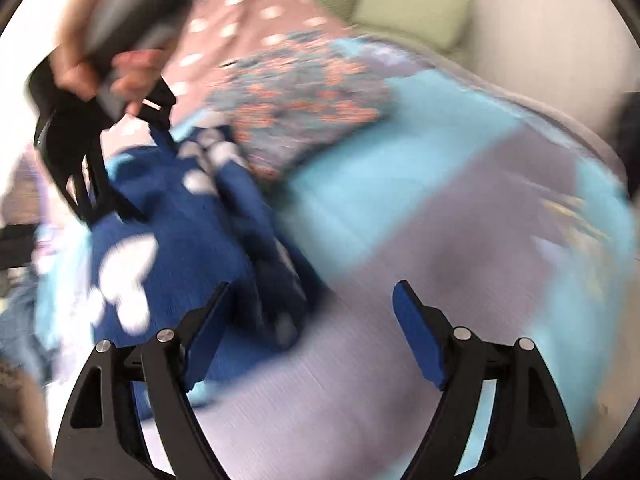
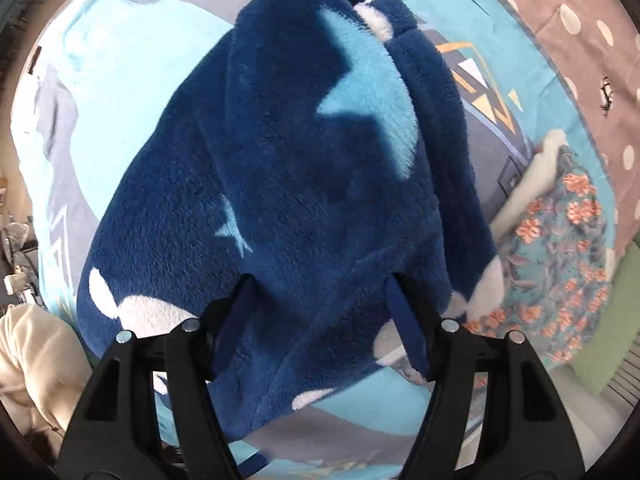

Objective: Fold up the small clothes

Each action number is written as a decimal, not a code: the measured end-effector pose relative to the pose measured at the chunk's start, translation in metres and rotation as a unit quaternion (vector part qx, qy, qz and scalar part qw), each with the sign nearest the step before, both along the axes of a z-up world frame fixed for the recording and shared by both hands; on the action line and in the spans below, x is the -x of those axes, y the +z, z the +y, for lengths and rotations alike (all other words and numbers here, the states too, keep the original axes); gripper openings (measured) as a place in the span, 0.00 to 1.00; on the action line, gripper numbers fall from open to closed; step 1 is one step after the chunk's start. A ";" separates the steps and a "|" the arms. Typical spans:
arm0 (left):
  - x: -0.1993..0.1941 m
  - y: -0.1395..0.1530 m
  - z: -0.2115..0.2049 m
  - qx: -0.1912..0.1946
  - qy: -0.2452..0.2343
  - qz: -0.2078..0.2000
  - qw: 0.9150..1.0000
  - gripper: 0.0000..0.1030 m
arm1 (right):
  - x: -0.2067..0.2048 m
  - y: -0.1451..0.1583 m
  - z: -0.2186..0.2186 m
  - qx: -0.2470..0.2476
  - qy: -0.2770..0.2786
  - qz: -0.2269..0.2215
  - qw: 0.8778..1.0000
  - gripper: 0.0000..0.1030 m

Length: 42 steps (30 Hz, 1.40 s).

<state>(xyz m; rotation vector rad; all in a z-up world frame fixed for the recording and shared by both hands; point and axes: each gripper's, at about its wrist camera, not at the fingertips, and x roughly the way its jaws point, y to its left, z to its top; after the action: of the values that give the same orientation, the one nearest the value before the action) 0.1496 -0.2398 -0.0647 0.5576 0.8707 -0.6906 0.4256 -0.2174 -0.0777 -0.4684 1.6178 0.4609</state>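
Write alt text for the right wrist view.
A dark blue fleece garment with pale stars and white patches fills the view, its near edge between the right tongs' parted fingers. It lies on a turquoise and grey bedspread, with a floral cloth to the right.

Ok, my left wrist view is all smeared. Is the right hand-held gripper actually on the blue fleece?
Observer: The blue fleece garment bulges up between the fingers of the right hand-held gripper, but the jaws stand wide apart, not pinched.
Operator: What is next to it?
Observer: The floral garment lies right beside the fleece, with a cream strip along its near edge.
Operator: And on the other side?
Observer: A beige cloth sits at the lower left, by the edge of the bedspread.
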 end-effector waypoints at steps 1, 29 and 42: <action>0.006 0.007 0.018 0.025 -0.020 0.023 0.999 0.78 | 0.003 -0.001 -0.002 -0.010 0.002 -0.013 1.000 0.68; -0.174 -0.010 0.178 0.370 0.065 0.213 0.902 0.78 | 0.217 -0.022 -0.068 -0.240 -0.116 -0.356 0.896 0.77; -0.196 -0.031 0.187 0.386 0.087 0.258 0.881 0.78 | 0.216 0.014 -0.053 -0.279 -0.103 -0.390 0.872 0.79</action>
<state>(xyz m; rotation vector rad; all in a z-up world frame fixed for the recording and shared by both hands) 0.3454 -0.0531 -0.0957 -0.4447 1.0234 -0.9635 0.2099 -0.2704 -0.0634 -0.0117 0.6861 0.4684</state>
